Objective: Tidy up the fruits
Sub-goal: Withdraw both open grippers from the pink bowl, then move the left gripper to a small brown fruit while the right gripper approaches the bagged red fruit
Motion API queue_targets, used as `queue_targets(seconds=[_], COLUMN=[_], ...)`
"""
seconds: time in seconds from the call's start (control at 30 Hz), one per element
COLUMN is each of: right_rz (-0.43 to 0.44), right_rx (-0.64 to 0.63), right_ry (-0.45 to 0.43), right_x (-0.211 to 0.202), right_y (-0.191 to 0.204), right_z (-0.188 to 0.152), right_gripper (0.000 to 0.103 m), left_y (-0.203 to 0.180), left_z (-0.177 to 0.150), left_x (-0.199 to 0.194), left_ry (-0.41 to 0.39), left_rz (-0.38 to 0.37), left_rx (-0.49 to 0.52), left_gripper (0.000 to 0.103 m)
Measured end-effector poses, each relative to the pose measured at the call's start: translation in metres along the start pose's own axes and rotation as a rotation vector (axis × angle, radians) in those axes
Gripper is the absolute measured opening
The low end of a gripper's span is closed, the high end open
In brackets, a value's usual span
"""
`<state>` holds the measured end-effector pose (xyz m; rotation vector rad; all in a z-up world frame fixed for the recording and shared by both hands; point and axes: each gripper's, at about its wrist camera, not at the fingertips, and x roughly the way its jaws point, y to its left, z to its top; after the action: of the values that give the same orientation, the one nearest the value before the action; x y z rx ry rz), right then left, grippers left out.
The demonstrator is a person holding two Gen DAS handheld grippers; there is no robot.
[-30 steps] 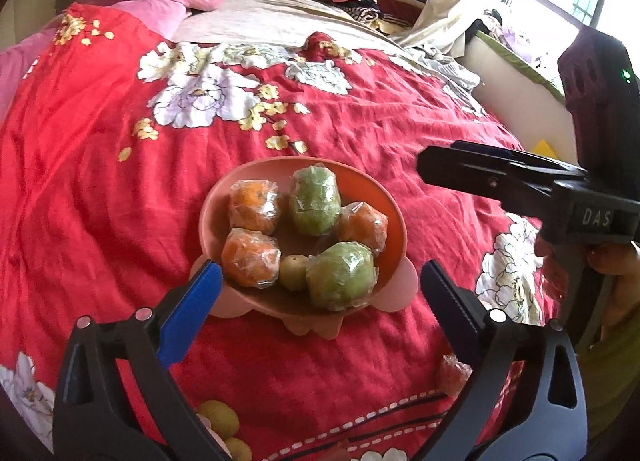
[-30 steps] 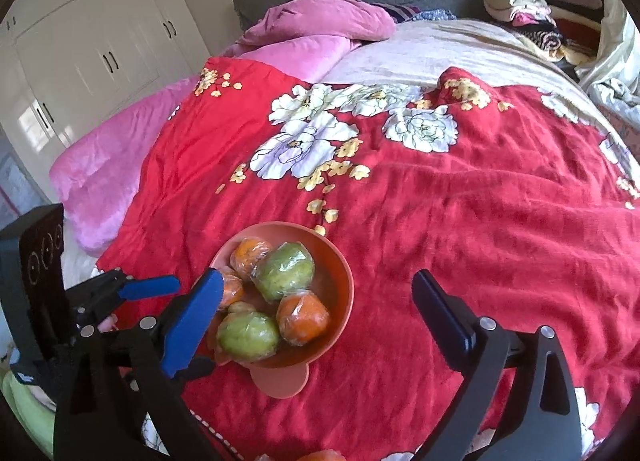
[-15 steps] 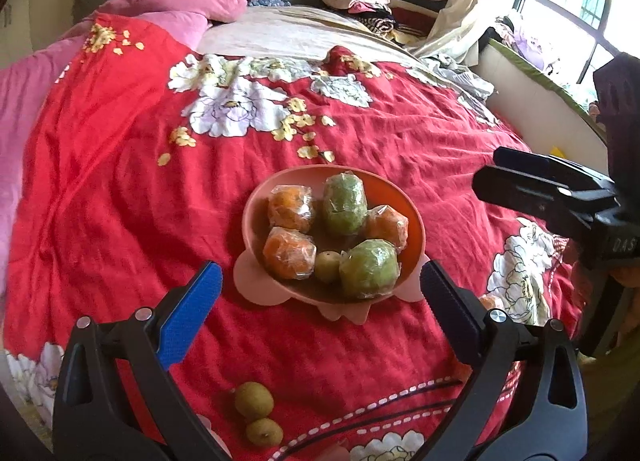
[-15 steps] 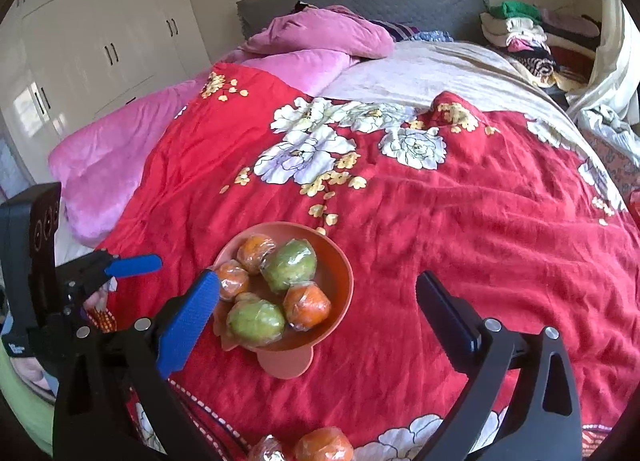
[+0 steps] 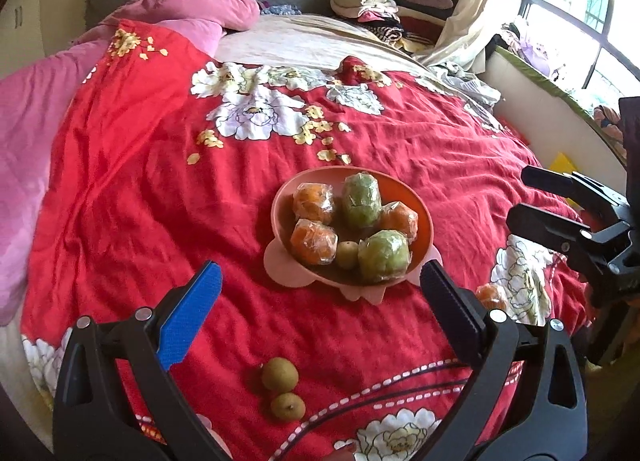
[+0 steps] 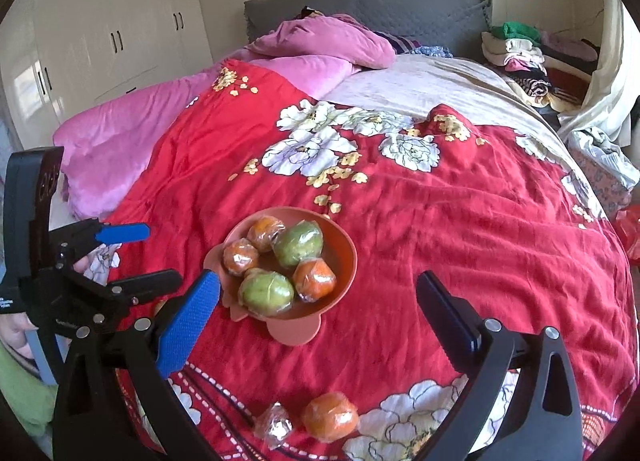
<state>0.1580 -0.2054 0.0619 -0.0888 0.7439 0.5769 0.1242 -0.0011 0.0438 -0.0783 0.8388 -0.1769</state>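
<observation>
Six fruits, mostly plastic-wrapped oranges and green ones, fill the pink bowl (image 5: 425, 221) on your red bedspread (image 5: 140, 189). Your left tongs (image 5: 320, 293) and right tongs (image 6: 318, 297) gape empty.

Open red quilt (image 5: 132, 197) flanks the full bowl (image 5: 424, 217); loose fruits (image 5: 280, 375) (near edge) and an orange (image 6: 330, 417) crowd the foreground.

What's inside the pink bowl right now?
The pink bowl holds three wrapped oranges, two wrapped green fruits and one small brownish-green fruit. The fruit hides most of the bowl's floor, so anything lying beneath cannot be seen.
</observation>
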Motion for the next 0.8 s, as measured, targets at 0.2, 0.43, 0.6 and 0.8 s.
queue_targets(seconds=[0.2, 0.43, 0.6, 0.8], right_rz=[-0.004, -0.007, -0.005, -0.004], right_rx=[-0.008, -0.013, -0.013, -0.011], right_ry=[-0.002, -0.005, 0.001, 0.011], right_x=[-0.007, -0.015, -0.019, -0.021], right_y=[0.008, 0.015, 0.021, 0.025], right_z=[-0.008, -0.018, -0.026, -0.035], right_gripper=[0.099, 0.099, 0.099, 0.098], left_y=[0.001, 0.008, 0.014, 0.018], left_z=[-0.003, -0.008, -0.013, -0.02], left_x=[-0.009, -0.02, -0.026, -0.03], left_ry=[-0.013, -0.029, -0.027, -0.022], left_rz=[0.013, 0.026, 0.037, 0.048], left_rx=[0.006, -0.001, -0.005, -0.006], left_gripper=[0.093, 0.093, 0.093, 0.093])
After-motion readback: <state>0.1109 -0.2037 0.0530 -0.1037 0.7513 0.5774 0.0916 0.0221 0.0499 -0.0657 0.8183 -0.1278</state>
